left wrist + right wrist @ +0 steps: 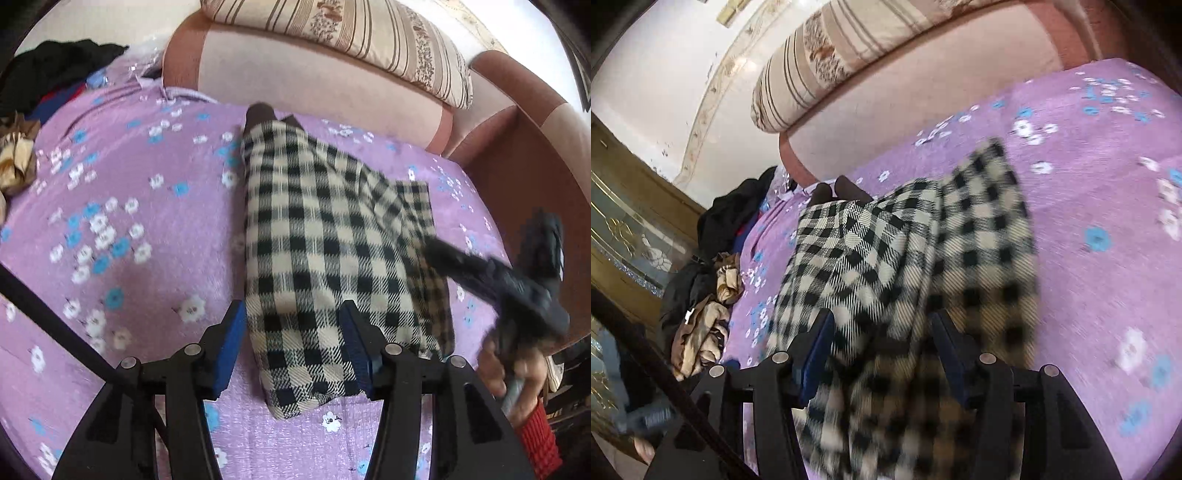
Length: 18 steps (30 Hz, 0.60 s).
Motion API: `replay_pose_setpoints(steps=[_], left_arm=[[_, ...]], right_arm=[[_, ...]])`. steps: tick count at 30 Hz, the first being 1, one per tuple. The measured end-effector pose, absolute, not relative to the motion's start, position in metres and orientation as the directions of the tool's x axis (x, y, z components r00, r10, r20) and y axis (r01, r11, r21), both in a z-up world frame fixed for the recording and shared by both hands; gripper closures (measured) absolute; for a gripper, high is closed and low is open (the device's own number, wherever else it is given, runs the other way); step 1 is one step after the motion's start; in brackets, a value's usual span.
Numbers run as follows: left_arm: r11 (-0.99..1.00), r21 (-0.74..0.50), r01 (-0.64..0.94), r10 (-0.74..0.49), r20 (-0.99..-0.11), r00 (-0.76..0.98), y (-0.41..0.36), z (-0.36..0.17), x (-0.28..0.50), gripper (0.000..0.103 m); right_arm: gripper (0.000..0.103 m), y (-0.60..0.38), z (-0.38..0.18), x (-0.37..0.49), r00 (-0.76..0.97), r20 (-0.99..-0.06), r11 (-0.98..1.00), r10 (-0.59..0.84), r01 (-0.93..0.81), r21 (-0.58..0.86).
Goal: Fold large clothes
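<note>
Two grippers hung over a checked garment (325,240) that lay folded on a purple flowered bedspread (140,229). The left gripper (293,347) had its blue pads wide apart, one on each side of the cloth's near end. The right gripper (882,350) was also spread open, with blurry checked cloth between its fingers. Farther off, a pile of dark clothes (735,214) sat at the bed's edge. A striped pillow (351,40) rested on the pink headboard (295,85) behind.
</note>
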<state>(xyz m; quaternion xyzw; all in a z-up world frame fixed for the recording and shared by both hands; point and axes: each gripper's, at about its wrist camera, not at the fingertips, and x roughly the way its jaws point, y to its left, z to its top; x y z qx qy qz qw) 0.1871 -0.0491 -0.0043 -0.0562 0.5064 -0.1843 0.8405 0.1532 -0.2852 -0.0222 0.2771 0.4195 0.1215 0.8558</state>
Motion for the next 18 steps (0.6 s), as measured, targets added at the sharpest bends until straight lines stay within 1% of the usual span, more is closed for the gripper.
replay_pose_setpoints(steps=[3,6,8,9,13,15,18], left_arm=[[0.925,-0.290,0.244,-0.367,-0.846,0.388,-0.055,-0.023,0.185,0.052],[0.933,-0.254,0.256,-0.339,-0.859,0.383,-0.064,-0.033,0.183,0.052],[0.939,-0.219,0.265,-0.314,-0.860,0.401,-0.069,-0.033,0.179,0.052],[0.940,-0.212,0.267,-0.309,-0.859,0.407,-0.070,-0.032,0.177,0.052],[0.941,-0.214,0.264,-0.313,-0.847,0.429,-0.072,-0.023,0.177,0.052],[0.937,-0.217,0.273,-0.323,-0.834,0.447,-0.075,-0.015,0.176,0.052],[0.932,-0.210,0.295,-0.326,-0.839,0.436,-0.085,-0.015,0.178,0.052]], right_arm=[[0.042,-0.266,-0.037,0.174,0.596,-0.689,0.848,0.413,0.023,0.529],[0.042,-0.251,-0.047,0.188,0.608,-0.691,0.864,0.391,0.015,0.503],[0.064,-0.237,-0.041,0.193,0.619,-0.682,0.876,0.389,-0.021,0.481],[0.085,-0.233,-0.038,0.192,0.619,-0.684,0.883,0.386,-0.033,0.468],[0.090,-0.220,-0.016,0.188,0.648,-0.682,0.915,0.339,-0.059,0.399],[0.091,-0.228,-0.001,0.182,0.673,-0.660,0.914,0.332,-0.057,0.402],[0.091,-0.248,0.012,0.174,0.695,-0.652,0.917,0.305,-0.030,0.397]])
